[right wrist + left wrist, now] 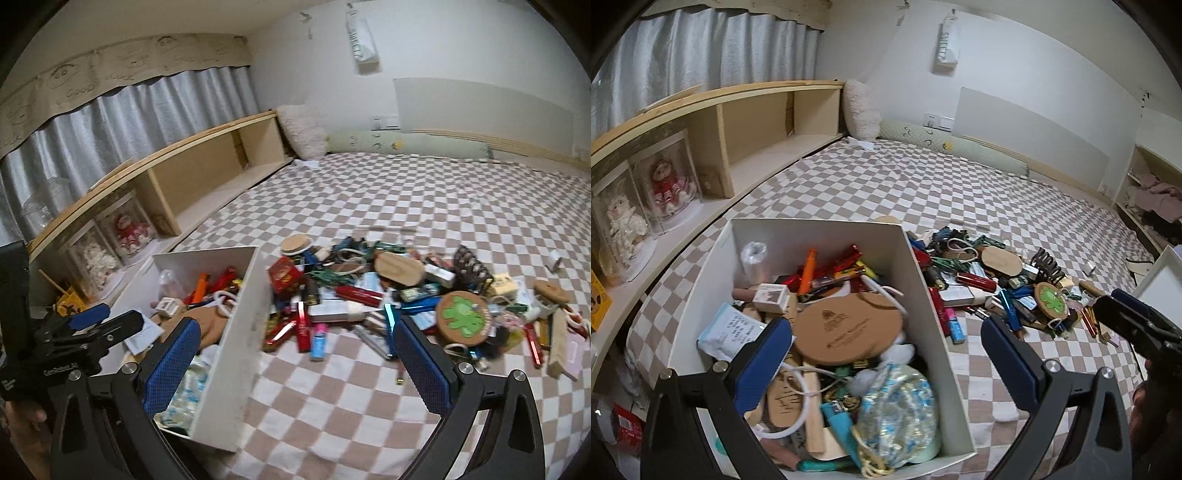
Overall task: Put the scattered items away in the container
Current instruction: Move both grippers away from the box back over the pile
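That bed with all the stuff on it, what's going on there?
A person is tidying small clutter on a checkered bedspread into a white box. The box is already well filled, with a round cork coaster on top. A pile remains beside it, including a clover coaster and a red tube. The left hand-held gripper hangs open over the box, and the right hand-held gripper is open near the pile; neither holds anything.
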Motion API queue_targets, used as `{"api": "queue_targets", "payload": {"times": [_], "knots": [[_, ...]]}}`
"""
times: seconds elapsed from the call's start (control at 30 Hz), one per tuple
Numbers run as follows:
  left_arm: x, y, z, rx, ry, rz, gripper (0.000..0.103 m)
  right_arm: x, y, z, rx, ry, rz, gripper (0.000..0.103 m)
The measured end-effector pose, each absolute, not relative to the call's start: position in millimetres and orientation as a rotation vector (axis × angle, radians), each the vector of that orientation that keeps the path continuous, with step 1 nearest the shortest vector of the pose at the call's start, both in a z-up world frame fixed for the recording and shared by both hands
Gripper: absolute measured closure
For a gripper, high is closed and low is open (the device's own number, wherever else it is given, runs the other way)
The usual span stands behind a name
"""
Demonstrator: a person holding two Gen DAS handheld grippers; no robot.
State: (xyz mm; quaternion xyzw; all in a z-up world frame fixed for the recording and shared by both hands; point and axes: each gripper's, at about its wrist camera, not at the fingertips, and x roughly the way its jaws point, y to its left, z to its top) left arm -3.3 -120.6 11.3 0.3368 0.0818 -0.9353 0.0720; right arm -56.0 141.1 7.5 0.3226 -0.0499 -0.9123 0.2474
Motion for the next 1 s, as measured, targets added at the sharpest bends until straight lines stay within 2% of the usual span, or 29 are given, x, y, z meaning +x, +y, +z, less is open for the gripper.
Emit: {"api": "queue_targets", "payload": {"times": [0.73, 1.0], "knots": [[-43, -32, -15, 1.095, 0.158, -2.959, 0.000, -66, 249, -19, 0.942, -0.219, -2.664, 0.000], [-57, -2, -29, 1.142, 0.162, -3.020, 0.000, -72, 275, -37, 0.959, -0.163, -2.724, 0.000]]}}
